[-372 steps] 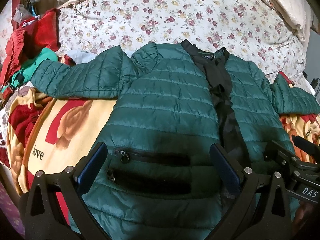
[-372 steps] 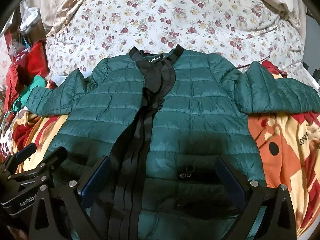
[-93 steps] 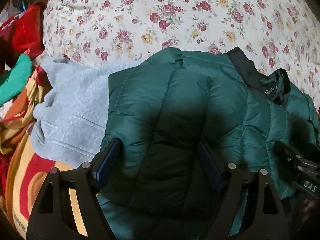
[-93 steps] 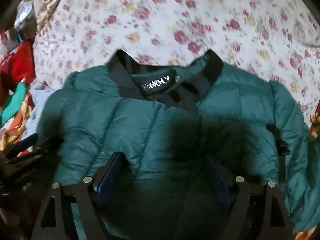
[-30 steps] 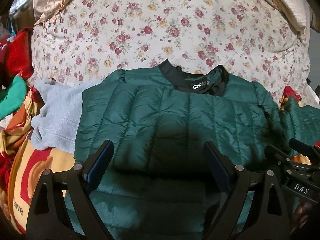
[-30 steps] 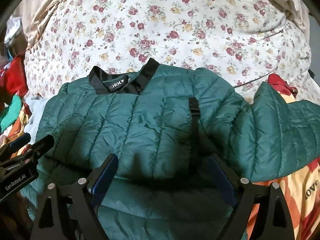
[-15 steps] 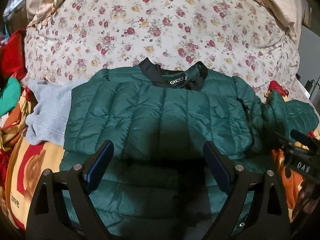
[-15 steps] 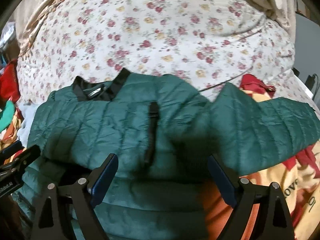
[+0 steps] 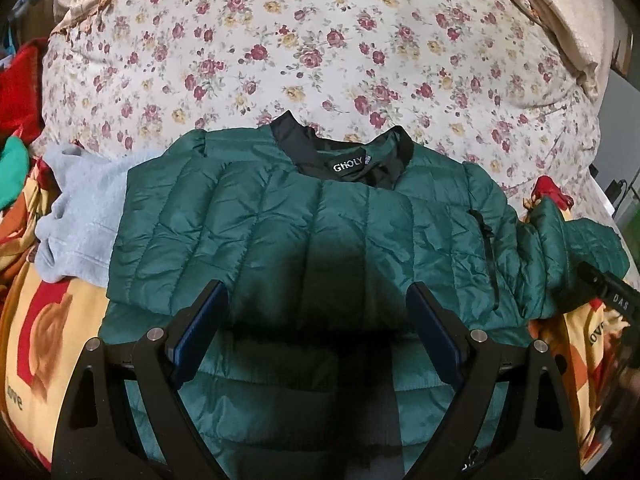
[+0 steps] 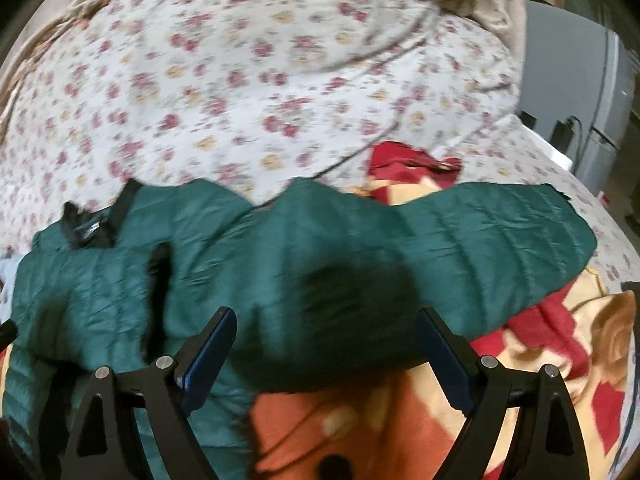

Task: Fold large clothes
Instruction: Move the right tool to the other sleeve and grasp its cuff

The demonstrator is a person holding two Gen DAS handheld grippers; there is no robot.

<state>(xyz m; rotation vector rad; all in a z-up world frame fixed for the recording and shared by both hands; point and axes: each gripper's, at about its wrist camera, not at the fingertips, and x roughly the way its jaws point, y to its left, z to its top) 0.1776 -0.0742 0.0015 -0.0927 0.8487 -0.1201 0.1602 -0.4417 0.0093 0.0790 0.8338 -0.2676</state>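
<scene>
Green jacket on the bed, both tools empty.
Left wrist view: left tool (image 9: 316, 324) spread wide above the green jacket (image 9: 304, 232), lying beside a grey garment (image 9: 80, 216). Right wrist view, blurred: right tool (image 10: 326, 344) spread wide over the sleeve (image 10: 460, 240), on the patterned blanket (image 10: 560, 356).

Dark green jacket (image 9: 320, 220), floral bedsheet (image 9: 320, 40)

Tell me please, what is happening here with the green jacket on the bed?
A person with a gripper in each hand is folding a green puffer jacket on a bed. One side already lies folded across the body, below the black collar. The other sleeve is spread out to the side, unfolded. The left gripper and right gripper are open above the jacket, holding nothing.
</scene>
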